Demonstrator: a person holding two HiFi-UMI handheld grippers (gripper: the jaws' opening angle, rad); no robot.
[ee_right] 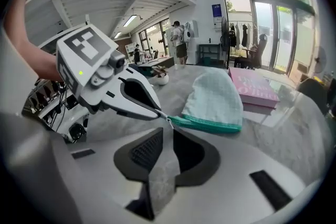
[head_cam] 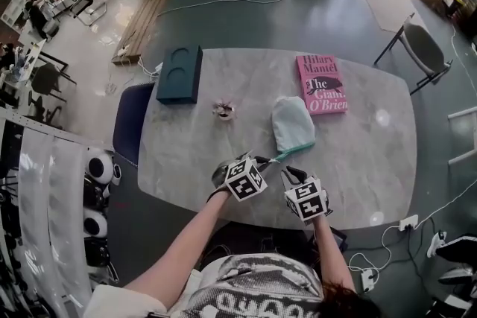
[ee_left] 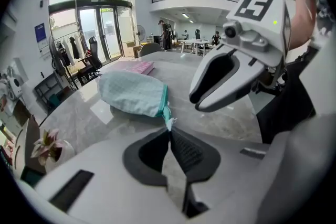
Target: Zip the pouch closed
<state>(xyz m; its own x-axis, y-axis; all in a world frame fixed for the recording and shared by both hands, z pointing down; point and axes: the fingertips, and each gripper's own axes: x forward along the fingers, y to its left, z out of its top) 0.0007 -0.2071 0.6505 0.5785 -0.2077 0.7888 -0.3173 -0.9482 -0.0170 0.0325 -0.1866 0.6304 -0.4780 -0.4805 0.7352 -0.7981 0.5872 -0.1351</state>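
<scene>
A pale mint pouch lies flat on the marble table, its teal zipper edge facing me. My left gripper is shut on the small tab at the zipper's near left end. My right gripper hovers just right of it, slightly above the table. Its jaws stand a narrow gap apart, nothing is between them, and they do not touch the pouch. I cannot make out the zipper slider.
A pink book lies behind the pouch to the right. A dark teal box sits at the far left of the table, a small potted plant left of the pouch. A blue chair stands at the table's left edge.
</scene>
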